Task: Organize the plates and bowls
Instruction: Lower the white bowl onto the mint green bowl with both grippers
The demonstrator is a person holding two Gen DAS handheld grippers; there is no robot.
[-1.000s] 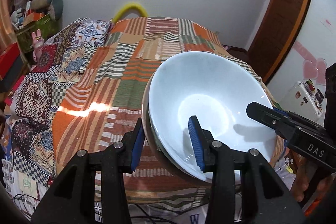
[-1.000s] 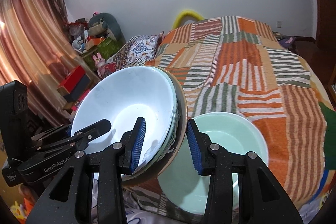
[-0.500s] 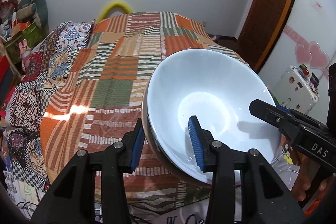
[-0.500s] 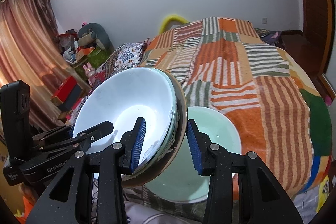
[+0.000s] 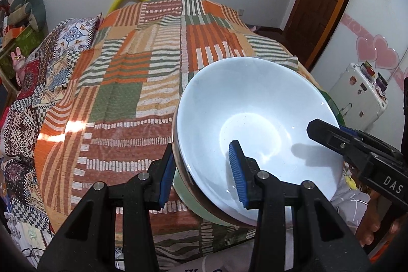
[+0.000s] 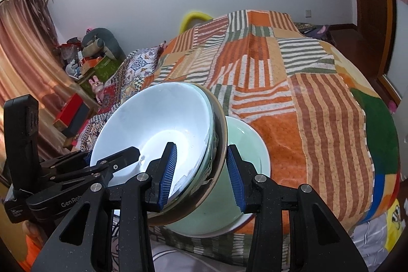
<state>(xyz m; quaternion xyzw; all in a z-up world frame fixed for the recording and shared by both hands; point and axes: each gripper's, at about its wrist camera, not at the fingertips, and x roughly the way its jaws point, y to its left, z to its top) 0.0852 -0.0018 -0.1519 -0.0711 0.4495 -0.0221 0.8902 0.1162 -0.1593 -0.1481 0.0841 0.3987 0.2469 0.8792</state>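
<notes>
Over the bed (image 5: 122, 83), left wrist view: left gripper (image 5: 202, 172) is clamped on the near-left rim of the bowl stack (image 5: 252, 119), white bowl on top, steel rim under it. One pad sits inside the white bowl, the other outside against the steel. Right gripper (image 5: 329, 134) reaches in from the right onto the opposite rim. Stack is tilted and held off the quilt. A sliver of the green bowl (image 5: 186, 193) shows below it.

Right wrist view: right gripper (image 6: 201, 170) grips the stack's (image 6: 158, 134) near rim, inner pad in the white bowl, outer pad on the steel. Left gripper (image 6: 114, 162) is on the far-left rim. Green bowl (image 6: 244, 144) sits on the bed right under the stack's lower edge; contact between them probably not made yet, view is blocked there.

Progress: several bowls already nested, both grippers carrying them. Left, by my read: lower the stack into the green bowl, level it, release. No plates visible.
</notes>
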